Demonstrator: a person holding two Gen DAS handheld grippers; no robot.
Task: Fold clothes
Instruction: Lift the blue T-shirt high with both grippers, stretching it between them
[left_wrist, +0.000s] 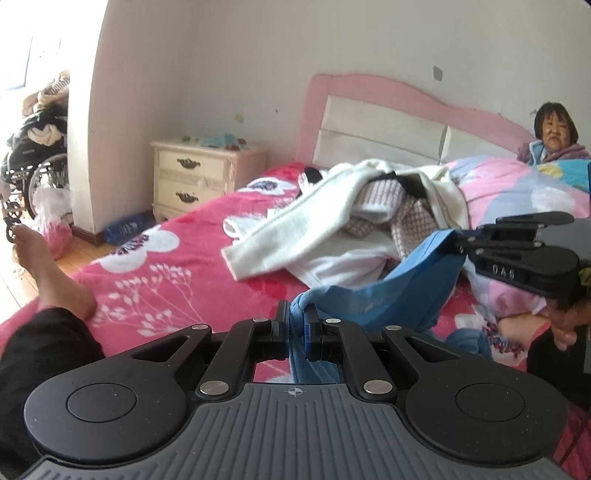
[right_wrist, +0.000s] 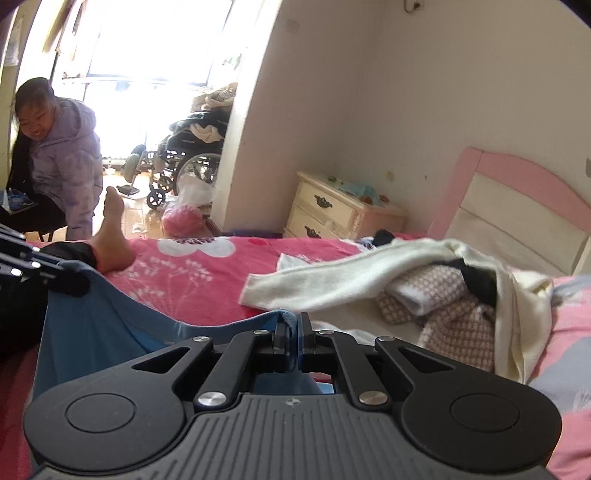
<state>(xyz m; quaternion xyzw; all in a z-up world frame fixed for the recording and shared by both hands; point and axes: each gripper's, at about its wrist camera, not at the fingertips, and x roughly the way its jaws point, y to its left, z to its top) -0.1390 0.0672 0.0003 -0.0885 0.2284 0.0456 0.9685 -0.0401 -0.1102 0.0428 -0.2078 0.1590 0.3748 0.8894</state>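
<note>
Blue soft knit garment (left_wrist: 402, 291): slung above the pink floral bed blanket (left_wrist: 166, 266), sagging, possibly bunched. Left tool (left_wrist: 297, 328) and right tool (right_wrist: 294, 330) each clamped on an edge. Risk: thin bite slipping under tension. Cream-and-checked clothes heap (left_wrist: 354, 221) lies beyond.

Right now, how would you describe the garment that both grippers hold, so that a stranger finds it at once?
Start at the bed with the pink flowered blanket and the pink headboard. In front of the heap of white and checked clothes, a blue garment hangs stretched between the left gripper and the right gripper. It is the only plain blue cloth, and the only one lifted.
</note>
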